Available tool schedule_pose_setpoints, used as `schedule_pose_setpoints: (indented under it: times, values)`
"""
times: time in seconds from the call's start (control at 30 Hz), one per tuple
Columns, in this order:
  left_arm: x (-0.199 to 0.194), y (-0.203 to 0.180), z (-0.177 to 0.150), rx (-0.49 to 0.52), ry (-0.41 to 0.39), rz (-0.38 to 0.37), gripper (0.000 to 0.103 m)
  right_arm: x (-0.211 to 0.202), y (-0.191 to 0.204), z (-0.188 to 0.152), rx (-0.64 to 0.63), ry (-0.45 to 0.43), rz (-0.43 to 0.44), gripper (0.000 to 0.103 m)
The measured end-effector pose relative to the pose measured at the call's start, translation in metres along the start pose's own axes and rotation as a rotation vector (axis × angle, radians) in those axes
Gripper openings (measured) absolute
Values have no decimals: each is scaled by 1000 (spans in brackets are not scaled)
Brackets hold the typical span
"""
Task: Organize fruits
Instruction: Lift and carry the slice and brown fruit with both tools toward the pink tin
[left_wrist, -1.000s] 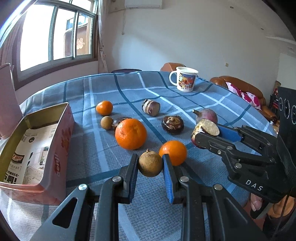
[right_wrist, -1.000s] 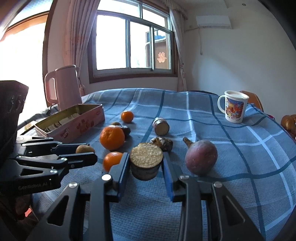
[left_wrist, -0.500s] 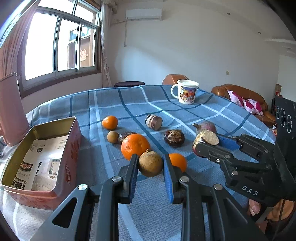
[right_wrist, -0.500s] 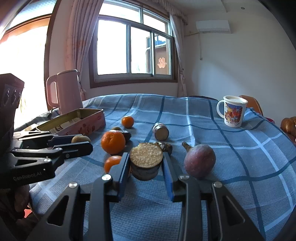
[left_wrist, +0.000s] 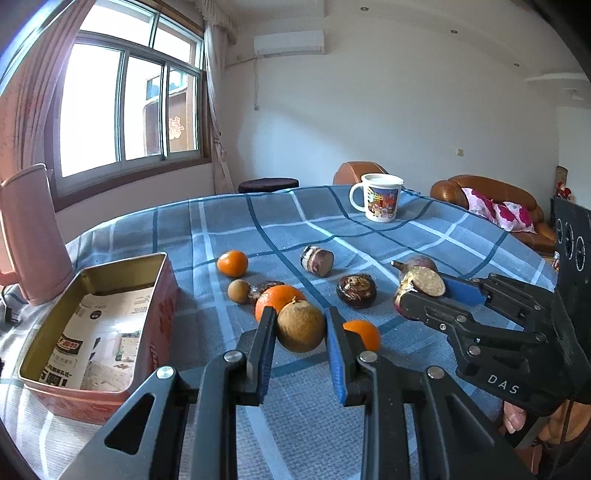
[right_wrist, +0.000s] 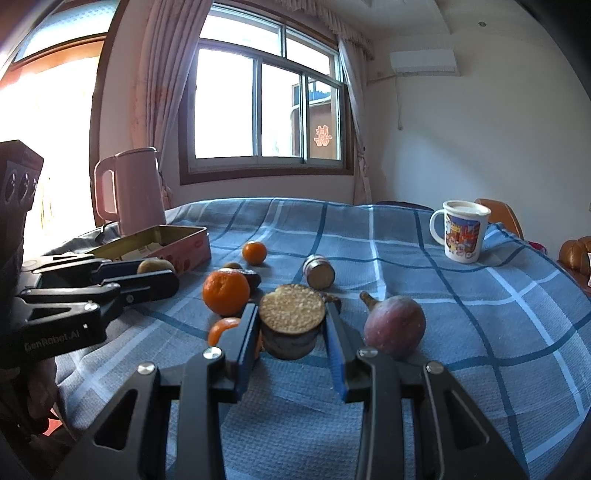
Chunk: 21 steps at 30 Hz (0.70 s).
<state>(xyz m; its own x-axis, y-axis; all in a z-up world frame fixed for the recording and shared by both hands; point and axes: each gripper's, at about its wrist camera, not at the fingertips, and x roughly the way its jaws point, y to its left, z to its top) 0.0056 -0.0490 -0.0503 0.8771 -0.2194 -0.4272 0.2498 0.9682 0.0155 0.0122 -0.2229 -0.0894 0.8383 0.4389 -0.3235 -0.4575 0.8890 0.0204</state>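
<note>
Left tool (left_wrist: 300, 325) is clamped on a round brown rough-skinned fruit (left_wrist: 300, 325), held above the blue plaid-clothed counter (left_wrist: 229, 229) beside the open pink metal tin (left_wrist: 159, 310). Right tool (right_wrist: 291, 325) is clamped on a cut purple-skinned tuber piece (right_wrist: 291, 321) above the counter.

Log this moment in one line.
left hand-held gripper: shut on brown fruit | right hand-held gripper: shut on cut root | tin: open
</note>
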Motion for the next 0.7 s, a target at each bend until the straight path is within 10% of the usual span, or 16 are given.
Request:
schedule_pose_setpoints:
  times: [0.7]
  values:
    - [-12,-1,7,31,-74,69,28,-6,2,5,-21,-32,-33,37]
